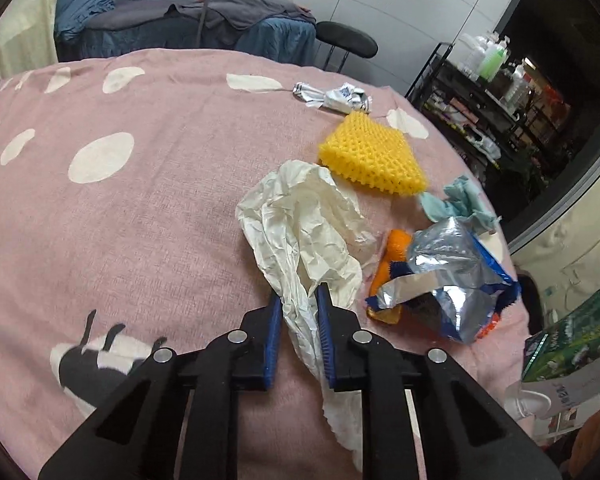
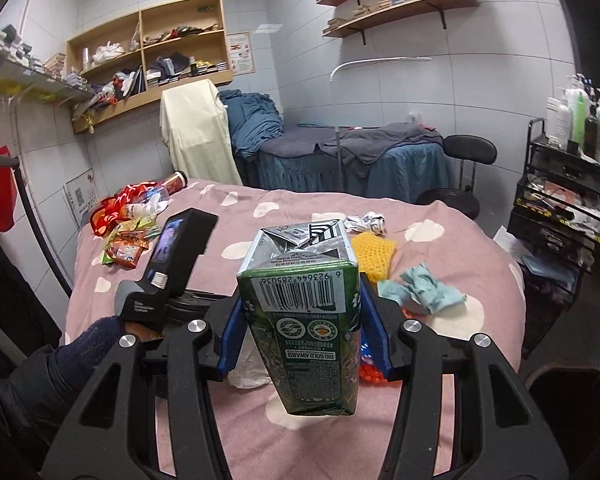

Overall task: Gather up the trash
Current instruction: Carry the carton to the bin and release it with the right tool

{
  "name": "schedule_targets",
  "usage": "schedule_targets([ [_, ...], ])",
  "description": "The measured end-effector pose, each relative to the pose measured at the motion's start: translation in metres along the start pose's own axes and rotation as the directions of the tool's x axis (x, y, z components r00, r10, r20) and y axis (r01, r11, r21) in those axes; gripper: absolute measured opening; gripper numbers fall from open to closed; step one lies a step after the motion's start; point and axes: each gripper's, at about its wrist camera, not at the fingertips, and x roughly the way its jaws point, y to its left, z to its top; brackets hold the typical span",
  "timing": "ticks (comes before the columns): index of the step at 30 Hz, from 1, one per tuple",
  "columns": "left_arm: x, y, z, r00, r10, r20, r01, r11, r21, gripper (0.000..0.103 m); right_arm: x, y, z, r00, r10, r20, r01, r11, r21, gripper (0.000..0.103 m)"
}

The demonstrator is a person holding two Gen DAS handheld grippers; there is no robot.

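Observation:
My left gripper [image 1: 299,300] is shut on a crumpled white plastic bag [image 1: 300,224] that lies on the pink dotted bedspread [image 1: 140,220]. My right gripper [image 2: 300,292] is shut on a green drink carton [image 2: 304,320] and holds it above the bed; the carton also shows at the right edge of the left wrist view [image 1: 572,336]. Beside the bag lie a silver and blue snack bag [image 1: 448,276], an orange wrapper [image 1: 392,264], a yellow foam net [image 1: 372,156], a teal tissue [image 1: 460,204] and a crumpled white wrapper [image 1: 336,96].
More wrappers and bottles [image 2: 132,220] are piled at the bed's far left corner. A black rack [image 2: 564,192] with bottles stands to the right of the bed. A black stool [image 2: 468,152] and a blue massage bed [image 2: 340,152] stand beyond the bed's far edge.

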Motion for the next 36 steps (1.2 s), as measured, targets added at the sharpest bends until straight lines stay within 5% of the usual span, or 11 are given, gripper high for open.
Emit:
schedule_targets([
  [5, -0.034, -0.009, -0.011, 0.993, 0.028, 0.113, -0.029, 1.000, 0.003, 0.014, -0.016, -0.011, -0.011, 1.000, -0.014, 0.020, 0.013, 0.999, 0.040, 0.052],
  [13, -0.101, -0.026, -0.038, 0.953, 0.070, 0.294, -0.073, 0.997, 0.000, 0.014, -0.041, -0.030, -0.027, 0.998, -0.053, 0.042, 0.049, 0.994, 0.096, 0.052],
  [23, -0.144, -0.069, -0.053, 0.916, -0.023, 0.402, 0.003, 0.999, 0.050, 0.014, -0.079, -0.058, -0.042, 0.986, -0.148, 0.072, 0.133, 0.975, 0.177, 0.052],
  [30, -0.133, -0.120, -0.056, 0.915, -0.137, 0.380, 0.078, 0.983, 0.166, 0.014, -0.111, -0.097, -0.053, 0.946, -0.313, 0.079, 0.286, 0.926, 0.246, 0.052],
  [36, -0.115, -0.167, -0.059, 0.915, -0.219, 0.338, 0.125, 0.952, 0.278, 0.014, -0.135, -0.132, -0.069, 0.884, -0.463, 0.065, 0.426, 0.856, 0.293, 0.052],
])
